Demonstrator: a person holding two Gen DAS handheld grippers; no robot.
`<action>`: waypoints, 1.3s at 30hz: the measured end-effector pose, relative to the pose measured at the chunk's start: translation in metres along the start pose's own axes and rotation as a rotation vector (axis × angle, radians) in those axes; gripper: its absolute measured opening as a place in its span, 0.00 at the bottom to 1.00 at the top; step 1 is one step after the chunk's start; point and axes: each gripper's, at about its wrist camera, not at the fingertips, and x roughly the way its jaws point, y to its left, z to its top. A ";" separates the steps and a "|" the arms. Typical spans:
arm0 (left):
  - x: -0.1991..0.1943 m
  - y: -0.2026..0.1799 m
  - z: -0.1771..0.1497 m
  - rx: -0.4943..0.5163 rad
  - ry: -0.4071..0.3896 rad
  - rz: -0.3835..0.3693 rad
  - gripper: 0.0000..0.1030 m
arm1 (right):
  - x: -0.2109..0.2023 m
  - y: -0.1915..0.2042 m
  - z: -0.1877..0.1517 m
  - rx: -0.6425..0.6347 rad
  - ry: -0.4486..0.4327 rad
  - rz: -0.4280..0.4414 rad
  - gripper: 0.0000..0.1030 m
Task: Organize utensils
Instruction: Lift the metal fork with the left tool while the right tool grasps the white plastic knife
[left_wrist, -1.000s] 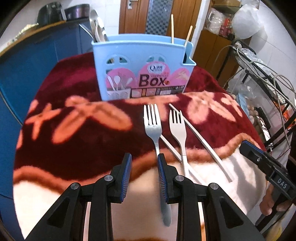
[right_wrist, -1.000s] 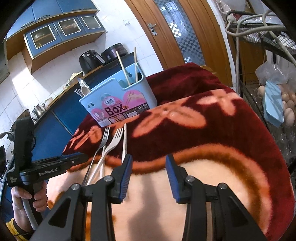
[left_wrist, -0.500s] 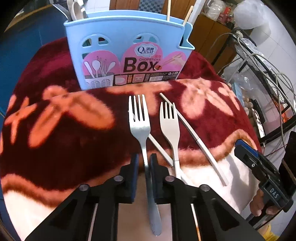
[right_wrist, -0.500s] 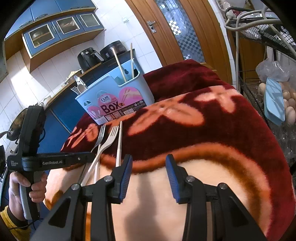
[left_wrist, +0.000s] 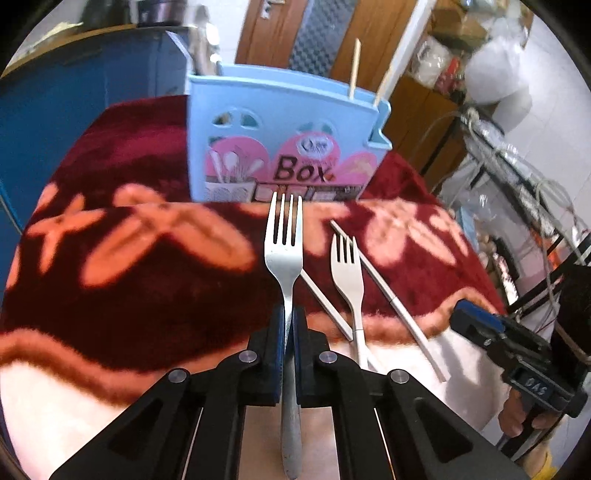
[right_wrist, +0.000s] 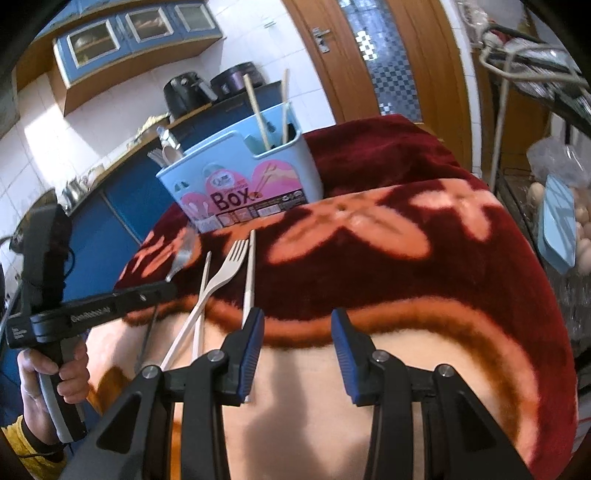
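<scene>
My left gripper (left_wrist: 289, 314) has its jaws closing tight on the handle of a metal fork (left_wrist: 283, 254), the pads pressing on it. The tines point at the light blue utensil box (left_wrist: 284, 136). On the flowered blanket (left_wrist: 147, 280) to the right lie a white fork (left_wrist: 349, 269) and two white chopsticks (left_wrist: 391, 299). The right wrist view shows my right gripper (right_wrist: 297, 325) open above the blanket with nothing between its fingers. It hangs just right of a chopstick (right_wrist: 250, 266) and the white fork (right_wrist: 225, 269). The left gripper (right_wrist: 162, 290) holds the metal fork (right_wrist: 181, 254) at the left.
The box (right_wrist: 236, 184) holds wooden chopsticks in its right end and spoons in its left. A wire rack (right_wrist: 535, 192) with eggs stands close on the right. Blue cabinets (left_wrist: 74, 92) line the left, and a wooden door (right_wrist: 369, 55) is behind.
My left gripper went from open beside the metal fork's handle to shut on it. The view has backed away from the box. The right gripper has barely moved.
</scene>
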 end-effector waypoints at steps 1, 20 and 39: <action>-0.004 0.004 0.000 -0.008 -0.013 -0.003 0.04 | 0.002 0.004 0.002 -0.017 0.013 -0.002 0.40; -0.032 0.041 -0.003 -0.054 -0.154 -0.015 0.04 | 0.050 0.070 0.032 -0.286 0.319 -0.064 0.36; -0.042 0.034 0.004 -0.021 -0.232 -0.063 0.04 | 0.085 0.049 0.050 -0.235 0.436 -0.062 0.07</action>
